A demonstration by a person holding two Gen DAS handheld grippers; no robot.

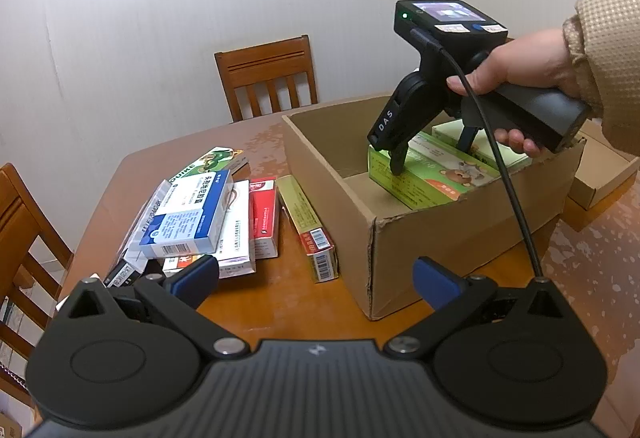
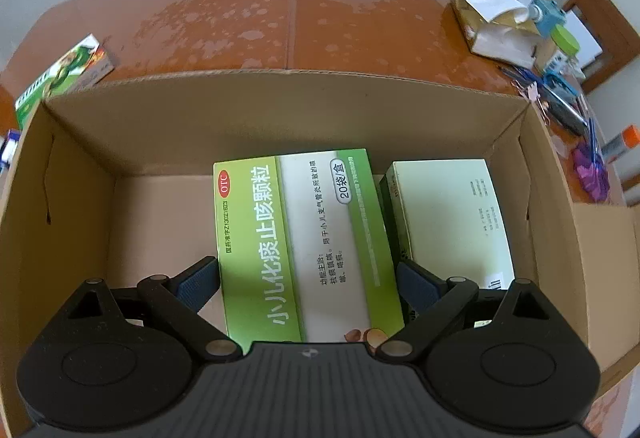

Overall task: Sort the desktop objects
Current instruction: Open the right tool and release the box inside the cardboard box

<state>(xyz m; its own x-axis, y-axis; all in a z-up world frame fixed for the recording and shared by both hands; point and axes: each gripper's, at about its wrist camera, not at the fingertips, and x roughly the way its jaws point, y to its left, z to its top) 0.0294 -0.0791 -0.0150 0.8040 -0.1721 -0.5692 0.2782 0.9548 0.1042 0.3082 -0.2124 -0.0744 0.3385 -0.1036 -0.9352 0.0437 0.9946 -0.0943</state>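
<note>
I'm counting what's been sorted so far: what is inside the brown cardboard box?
Two medicine boxes: a bright green one between the right gripper's fingers, and a pale green one beside it. Anything beneath them is hidden.

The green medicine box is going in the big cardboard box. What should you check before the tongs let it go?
1. Bright green medicine box between the right tongs: ok, a blue pad sits at each side.
2. It is inside the open brown cardboard carton: ok.
3. It rests flat on the carton floor: cannot tell, its underside is hidden.
4. It clears the pale green box beside it: ok, a narrow gap shows.
5. Left tongs out of the way: ok, open and empty outside the carton.
6. More boxes wait for sorting: ok, a pile of medicine boxes lies on the brown wooden table.
</note>
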